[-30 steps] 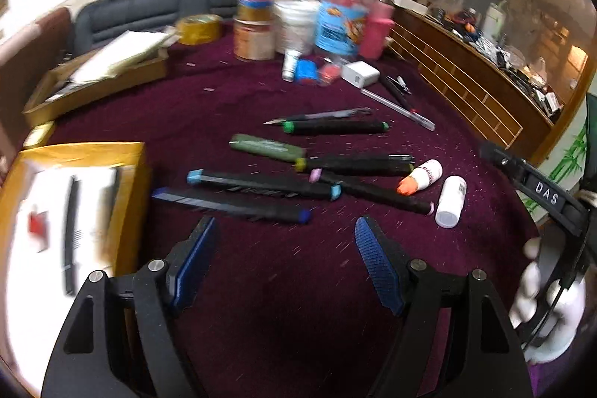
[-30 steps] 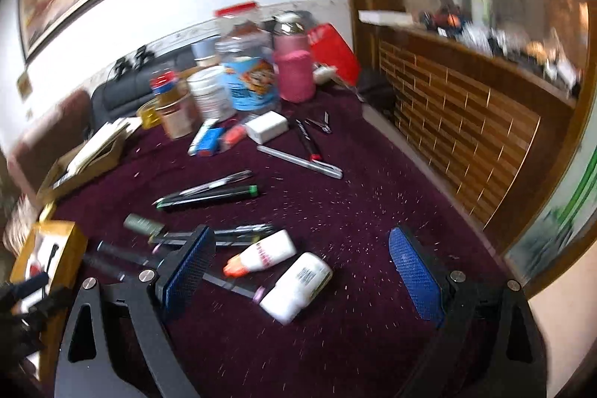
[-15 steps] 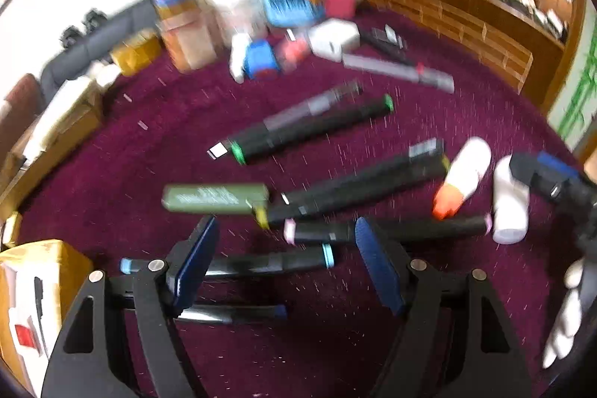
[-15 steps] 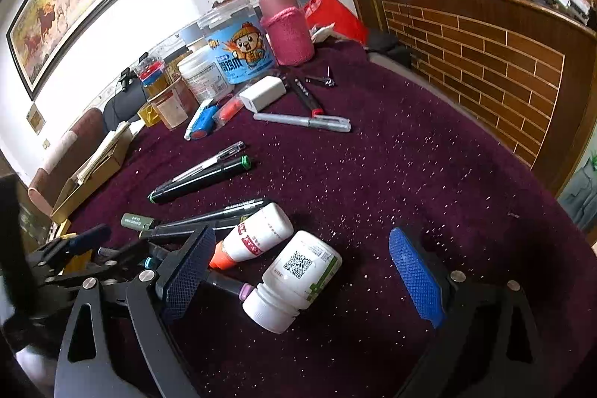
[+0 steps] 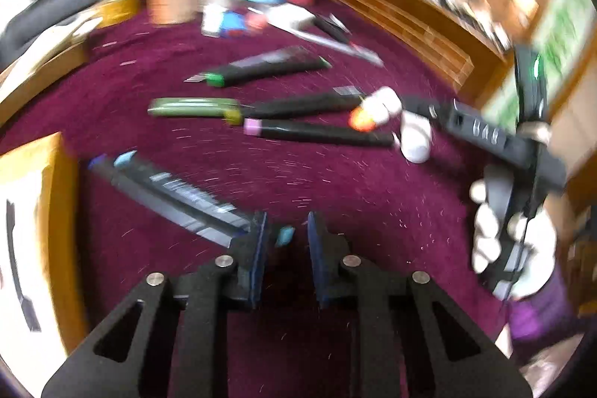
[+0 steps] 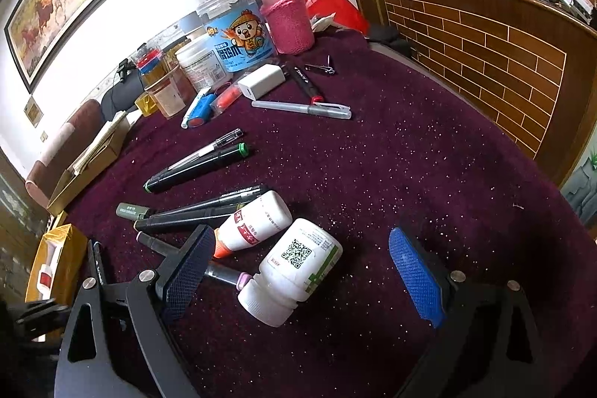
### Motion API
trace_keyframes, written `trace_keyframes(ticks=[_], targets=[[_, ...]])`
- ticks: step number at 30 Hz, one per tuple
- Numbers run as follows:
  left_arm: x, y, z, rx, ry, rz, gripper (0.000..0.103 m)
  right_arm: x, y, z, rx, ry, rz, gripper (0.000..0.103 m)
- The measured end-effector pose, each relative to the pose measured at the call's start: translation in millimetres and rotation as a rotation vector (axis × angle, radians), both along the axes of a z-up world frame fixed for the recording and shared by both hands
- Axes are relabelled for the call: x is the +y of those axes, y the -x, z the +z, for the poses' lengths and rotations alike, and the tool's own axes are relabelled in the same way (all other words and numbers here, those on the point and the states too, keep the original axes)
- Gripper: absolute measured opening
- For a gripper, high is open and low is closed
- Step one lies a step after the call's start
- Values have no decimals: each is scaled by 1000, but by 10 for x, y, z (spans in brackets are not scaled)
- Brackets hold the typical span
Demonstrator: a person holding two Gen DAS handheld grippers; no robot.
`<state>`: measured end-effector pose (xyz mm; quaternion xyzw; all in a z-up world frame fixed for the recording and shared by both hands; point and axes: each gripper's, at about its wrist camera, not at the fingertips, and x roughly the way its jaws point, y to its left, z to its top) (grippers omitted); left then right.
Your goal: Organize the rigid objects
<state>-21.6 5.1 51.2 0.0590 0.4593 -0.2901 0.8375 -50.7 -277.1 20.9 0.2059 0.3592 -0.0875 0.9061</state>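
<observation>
Maroon glitter-flecked cloth covers the tabletop; stock scattered, sorting judged barely begun.

Item 1. Left gripper, lower centre of its view: jaws closing around the near end of a black marker with light-blue caps. A blue cap shows in the narrow gap; blur hides whether the pads already press on it. The marker runs up and left toward the yellow box at the left edge, which I take as the likely container.

Item 2. Right gripper, lower centre of its view: jaws spread wide, holding nothing. White pill bottle with QR label lies between them, untouched; white bottle with orange tip just beyond, beside the left jaw.

Item 3. Loose on the cloth, mid-frame: pink-capped marker, partly under the left jaw; several black markers; olive-green tube; green-capped marker alongside a clear pen; grey pen; red-tipped pen, nail clipper and white charger farther back.

Item 4. Upper centre: jars, cartoon-label tub, pink knitted bottle, standing close together.

Room: bare cloth to the right of frame, up to the brick-pattern wooden rail. Left side crowded; the two grippers work near each other.
</observation>
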Motion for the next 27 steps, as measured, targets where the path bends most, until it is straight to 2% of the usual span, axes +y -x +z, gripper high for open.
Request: trace_keyframes(ticks=[1, 2, 4, 7, 8, 10, 11, 12, 14, 16, 20, 22, 24, 26, 27], targets=[[132, 10, 46, -12, 12, 66, 29, 1, -4, -1, 1, 0, 0, 92], [183, 3, 58, -16, 17, 98, 40, 2, -5, -2, 2, 0, 0, 92], [283, -61, 43, -30, 5, 206, 52, 8, -6, -4, 3, 3, 0, 92], [293, -296, -64, 5, -1, 335, 54, 21, -6, -6, 5, 11, 1, 92], [300, -361, -107, 6, -12, 360, 58, 25, 0, -3, 3, 17, -2, 92], [245, -505, -264, -15, -117, 416, 69, 38, -5, -5, 4, 24, -3, 92], [242, -531, -313, -28, -122, 413, 70, 46, -11, -12, 9, 27, -2, 92], [265, -532, -325, -20, -85, 398, 70, 48, -12, -17, 14, 29, -2, 91], [345, -503, -351, 63, -8, 352, 41, 49, -14, -23, 17, 30, -1, 92], [381, -395, -301, 62, -33, 308, 30, 53, -19, -26, 20, 32, 1, 91], [429, -141, -257, 91, -72, 247, 28, 68, -27, -34, 27, 35, 8, 91], [489, -90, -227, 100, -17, 238, 28, 74, -33, -38, 31, 36, 11, 91], [559, -52, -140, 75, 48, 252, 28, 75, -35, -40, 32, 35, 13, 91], [555, -83, -136, 52, 43, 272, 29, 77, -37, -43, 33, 35, 12, 91], [547, -103, -155, 47, 8, 282, 29, 77, -40, -46, 35, 34, 12, 91]])
